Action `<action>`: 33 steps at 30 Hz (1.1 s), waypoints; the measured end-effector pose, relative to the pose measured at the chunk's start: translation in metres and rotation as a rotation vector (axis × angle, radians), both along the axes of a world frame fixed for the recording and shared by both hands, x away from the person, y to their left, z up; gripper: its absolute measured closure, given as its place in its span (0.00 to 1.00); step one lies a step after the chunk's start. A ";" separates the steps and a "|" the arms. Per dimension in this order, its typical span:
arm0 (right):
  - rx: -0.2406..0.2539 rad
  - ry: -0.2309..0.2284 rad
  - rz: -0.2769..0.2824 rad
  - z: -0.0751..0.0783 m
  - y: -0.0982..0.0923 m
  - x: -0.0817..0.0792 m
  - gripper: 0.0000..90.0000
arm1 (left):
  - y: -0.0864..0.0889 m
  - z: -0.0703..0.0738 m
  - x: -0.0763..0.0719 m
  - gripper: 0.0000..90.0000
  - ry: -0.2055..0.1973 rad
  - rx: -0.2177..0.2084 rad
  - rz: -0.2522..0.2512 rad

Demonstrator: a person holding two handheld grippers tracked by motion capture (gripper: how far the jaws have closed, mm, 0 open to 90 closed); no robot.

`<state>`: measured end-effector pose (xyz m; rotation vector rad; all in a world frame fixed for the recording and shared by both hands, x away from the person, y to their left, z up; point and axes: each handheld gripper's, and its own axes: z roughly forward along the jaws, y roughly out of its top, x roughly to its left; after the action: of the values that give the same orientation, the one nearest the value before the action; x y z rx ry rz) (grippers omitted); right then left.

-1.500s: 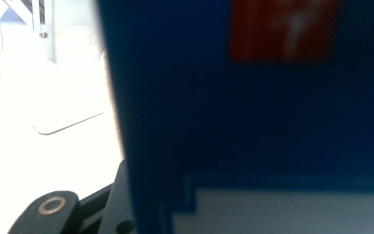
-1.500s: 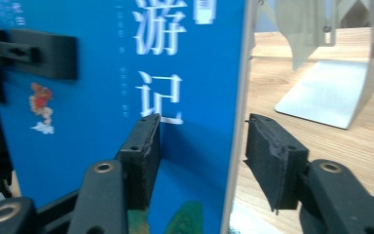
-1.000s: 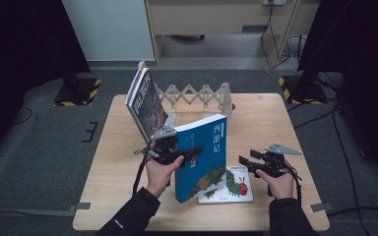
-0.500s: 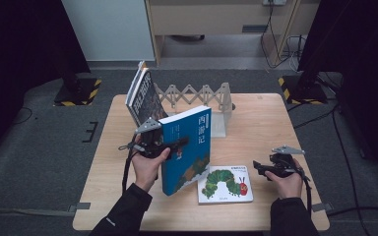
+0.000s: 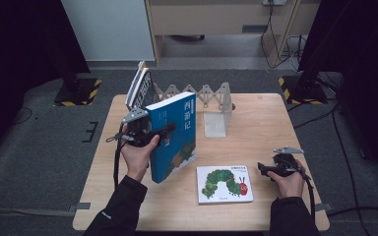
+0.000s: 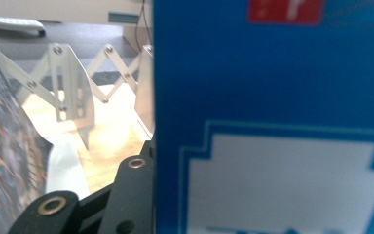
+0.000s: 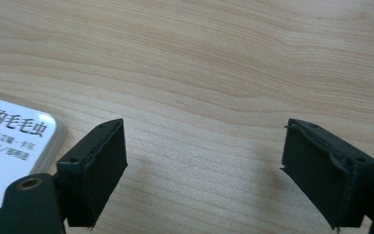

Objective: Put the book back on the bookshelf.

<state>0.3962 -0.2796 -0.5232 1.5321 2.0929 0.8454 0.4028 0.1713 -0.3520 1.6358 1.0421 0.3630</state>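
Observation:
My left gripper [image 5: 161, 132] is shut on a thick blue book [image 5: 174, 140] and holds it upright, a little tilted, over the left half of the wooden table [image 5: 261, 118]. In the left gripper view the blue cover [image 6: 272, 97] sits close up beside one black finger [image 6: 131, 187]. A white picture book with a green caterpillar [image 5: 224, 183] lies flat near the front edge. My right gripper [image 5: 262, 169] stands just right of it, low over the wood. Its jaws have just been opening, with nothing between the pads [image 7: 204, 165]. The picture book's rounded corner [image 7: 14, 141] lies left of them.
A metal expanding rack [image 5: 202, 94] stands at the table's back, with dark books [image 5: 140, 88] leaning at its left end and a clear bookend [image 5: 215, 120] in front. In the left gripper view the rack [image 6: 73, 83] is behind the blue book. Bare wood lies at the right.
The left gripper has carried the blue book left and up, away from the picture book. The right gripper has drawn back to the right from the picture book's edge and opened wider.

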 end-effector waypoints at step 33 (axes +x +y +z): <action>-0.009 -0.044 -0.014 -0.016 -0.004 0.001 0.03 | -0.054 -0.003 0.104 0.67 -0.075 0.078 0.219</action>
<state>0.3968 -0.2834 -0.5396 1.5081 2.0491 0.8558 0.5064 0.1168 -0.3551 1.5674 1.1655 0.6133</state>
